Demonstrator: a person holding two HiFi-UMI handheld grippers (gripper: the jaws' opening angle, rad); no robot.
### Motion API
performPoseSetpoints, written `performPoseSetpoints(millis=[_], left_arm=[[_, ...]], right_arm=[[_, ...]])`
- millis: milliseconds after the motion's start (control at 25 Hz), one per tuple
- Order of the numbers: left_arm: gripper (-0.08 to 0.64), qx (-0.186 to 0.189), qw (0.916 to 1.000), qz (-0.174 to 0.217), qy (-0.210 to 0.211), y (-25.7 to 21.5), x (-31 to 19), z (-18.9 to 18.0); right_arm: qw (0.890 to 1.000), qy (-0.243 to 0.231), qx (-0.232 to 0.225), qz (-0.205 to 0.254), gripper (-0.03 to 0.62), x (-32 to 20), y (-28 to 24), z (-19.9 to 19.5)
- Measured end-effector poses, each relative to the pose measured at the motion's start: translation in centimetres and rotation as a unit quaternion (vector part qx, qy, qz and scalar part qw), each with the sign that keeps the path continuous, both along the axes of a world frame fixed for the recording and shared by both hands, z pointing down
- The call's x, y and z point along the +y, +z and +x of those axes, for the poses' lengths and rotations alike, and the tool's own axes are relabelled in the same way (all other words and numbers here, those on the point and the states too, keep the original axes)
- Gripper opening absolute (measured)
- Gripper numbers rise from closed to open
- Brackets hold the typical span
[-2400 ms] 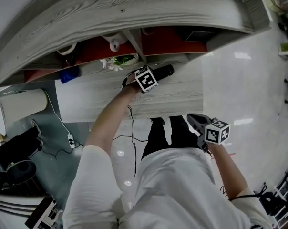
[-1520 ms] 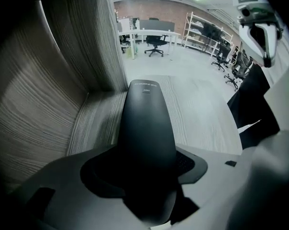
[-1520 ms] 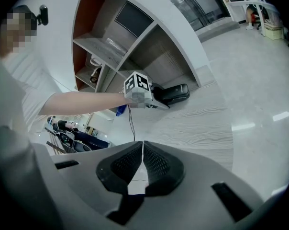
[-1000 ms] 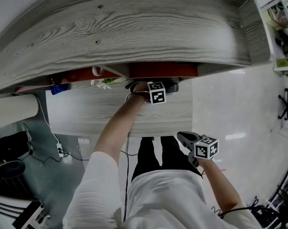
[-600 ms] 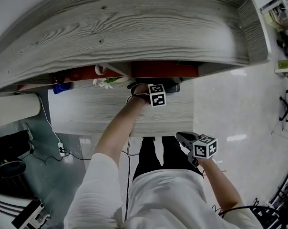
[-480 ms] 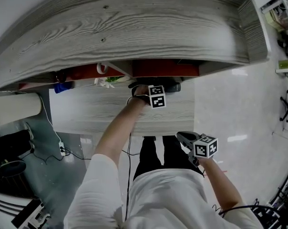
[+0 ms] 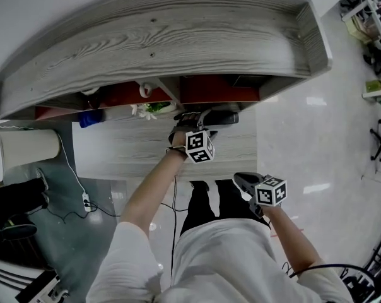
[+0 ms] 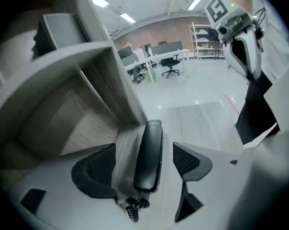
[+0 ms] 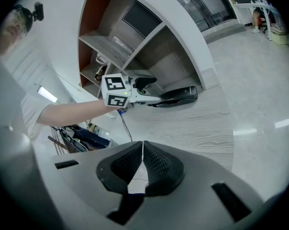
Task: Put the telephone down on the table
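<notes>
Telephone lies free inside left tool (jaws just opened wide).

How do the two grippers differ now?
On the left gripper the jaws have just been opening and stand wide, the telephone lying untouched between them on the table; on the right gripper they are together, empty. Left reaches over the table; right hangs short of it. Both carry marker cubes.

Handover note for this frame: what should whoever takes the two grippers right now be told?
Left gripper: jaws have just been opening and now stand wide apart, pads off the telephone.
Right gripper: shut, empty, held away from the work.
Telephone: lying flat on the table, below the left gripper.
Done: telephone set down and released.
Left: probably only drawing the left gripper clear.
</notes>
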State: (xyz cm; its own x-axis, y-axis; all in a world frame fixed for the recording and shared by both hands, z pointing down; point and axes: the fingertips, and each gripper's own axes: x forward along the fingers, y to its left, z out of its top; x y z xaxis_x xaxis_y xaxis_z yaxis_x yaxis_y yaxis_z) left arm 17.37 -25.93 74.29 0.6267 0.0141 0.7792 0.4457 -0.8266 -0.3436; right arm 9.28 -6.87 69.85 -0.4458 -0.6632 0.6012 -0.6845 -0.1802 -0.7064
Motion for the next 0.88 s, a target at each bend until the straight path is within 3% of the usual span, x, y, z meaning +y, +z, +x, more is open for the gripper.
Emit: performPoseSetpoints(millis=[280,560,720,880], left_arm=[[0.368,0.033,0.9983,-0.027,-0.04,-5.9,2.7,-7.7],[0.189,0.07,0.9933,-0.044,-0.08,-10.1,4.7,-14.4],[0.129,0.095,0.9846,-0.073,-0.127,-12.1,4.5,-17.0],[0.018,0.119,0.9772,-0.091,-0.15,-13.5,4.7,-19.1]], right_arm=[[0.998,0.015,0.049,0.027,0.02,-1.2,-2.7,0.8],[0.994,0.043,0.078,0.058,0.02,-2.7,-6.1,0.0],[0.991,0.059,0.095,0.072,0.02,-2.7,-7.6,-0.9],[0.988,0.08,0.106,0.078,0.018,-1.6,-8.1,-1.5]])
